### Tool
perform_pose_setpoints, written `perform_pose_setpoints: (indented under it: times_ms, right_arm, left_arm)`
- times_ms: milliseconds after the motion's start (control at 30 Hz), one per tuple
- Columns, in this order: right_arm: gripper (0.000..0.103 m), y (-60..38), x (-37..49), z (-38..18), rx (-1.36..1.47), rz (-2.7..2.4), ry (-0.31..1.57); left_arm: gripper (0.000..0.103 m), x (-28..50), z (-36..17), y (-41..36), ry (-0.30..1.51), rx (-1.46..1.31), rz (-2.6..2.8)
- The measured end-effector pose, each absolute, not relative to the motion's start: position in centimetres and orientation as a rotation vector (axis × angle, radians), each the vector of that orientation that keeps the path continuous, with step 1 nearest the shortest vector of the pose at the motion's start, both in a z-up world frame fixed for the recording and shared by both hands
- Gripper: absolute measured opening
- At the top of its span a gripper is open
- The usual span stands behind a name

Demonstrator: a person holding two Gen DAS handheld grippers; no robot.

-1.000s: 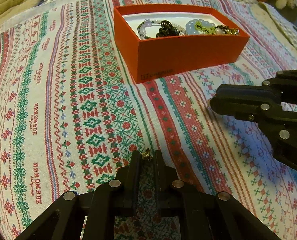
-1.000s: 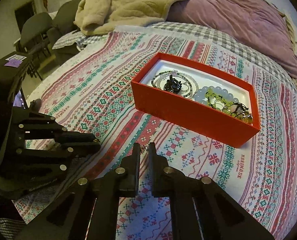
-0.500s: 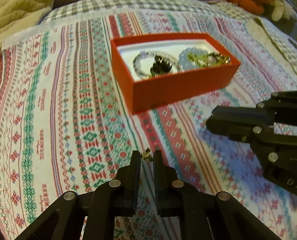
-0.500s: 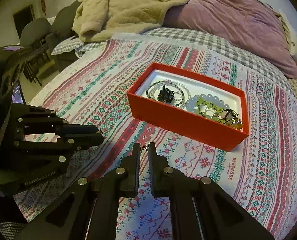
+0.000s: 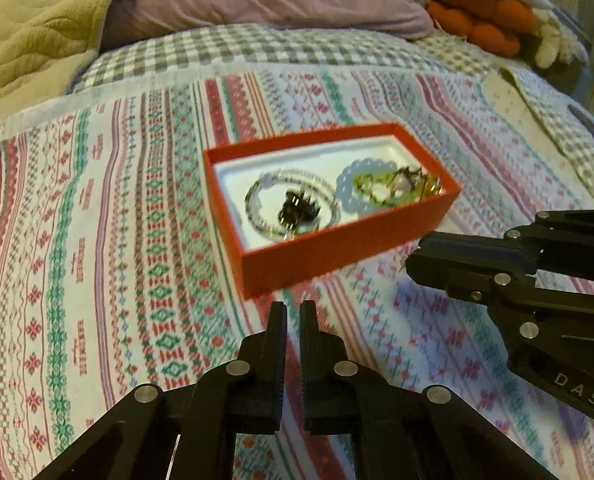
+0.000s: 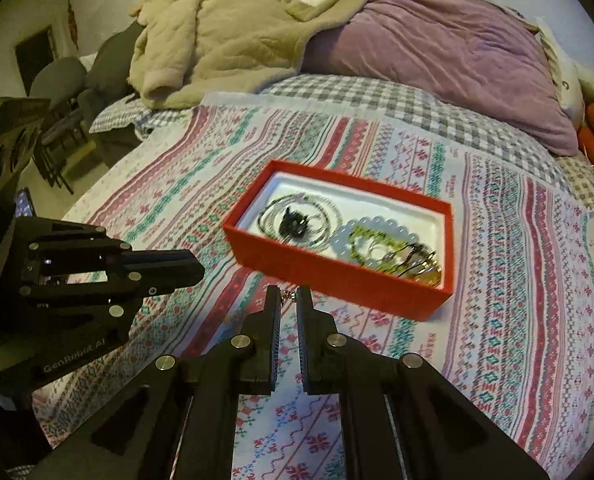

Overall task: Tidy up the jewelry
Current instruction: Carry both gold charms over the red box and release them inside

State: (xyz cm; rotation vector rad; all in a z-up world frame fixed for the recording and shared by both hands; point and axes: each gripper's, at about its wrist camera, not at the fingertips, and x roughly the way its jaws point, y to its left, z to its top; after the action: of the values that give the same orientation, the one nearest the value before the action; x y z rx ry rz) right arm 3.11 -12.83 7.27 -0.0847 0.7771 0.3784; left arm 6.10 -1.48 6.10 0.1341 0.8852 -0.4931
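A red jewelry box (image 5: 349, 258) (image 6: 337, 276) sits on the patterned bedspread, holding bead bracelets (image 5: 361, 192) (image 6: 373, 240) and a dark clip (image 5: 297, 210) (image 6: 295, 222). My left gripper (image 5: 293, 308) is nearly shut, held above the cloth in front of the box; no item shows between its tips in the blurred view. It also shows in the right wrist view (image 6: 185, 268). My right gripper (image 6: 289, 295) is shut on a small earring (image 6: 289, 297) in front of the box; it shows in the left wrist view (image 5: 421, 260).
A purple pillow (image 6: 437, 52) and beige blanket (image 6: 217, 32) lie at the head of the bed. Orange plush (image 5: 481, 20) sits at the far right. Chairs (image 6: 57, 92) stand left of the bed.
Both grippers have lifted and pulled back from the cloth; the box looks farther and lower. The small item seen at the left tips earlier no longer shows.
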Motion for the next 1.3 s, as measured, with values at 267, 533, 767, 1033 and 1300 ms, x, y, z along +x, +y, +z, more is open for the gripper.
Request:
perform_pose_setpoints:
  times_ms: [267,533,767,1033,1300]
  right_arm:
    - [0.008,-14.1,3.5,8.7,-0.049,0.353,0.751]
    - [0.008,-14.7,3.4,9.2,-0.047,0.349,0.742]
    - [0.008,-14.6,3.1,8.5,-0.034,0.362,0.769]
    - [0.008,-14.3,2.4,6.6,-0.061,0.376,0.823]
    - [0.008,-13.8,2.1,4.7,-0.085,0.392,0.872]
  left_arm:
    - [0.0,6.8,7.8,-1.3,0.844,0.102,-0.503]
    - [0.0,6.9,7.7,-0.5,0.861,0.053,-0.529]
    - [0.038,6.1,4.7,-0.9,0.929,0.082,-0.532]
    - [0.04,5.0,1.7,-2.3,0.945,0.16,-0.601]
    - [0.04,5.4,-0.1,-3.4,0.986,0.215,-0.582]
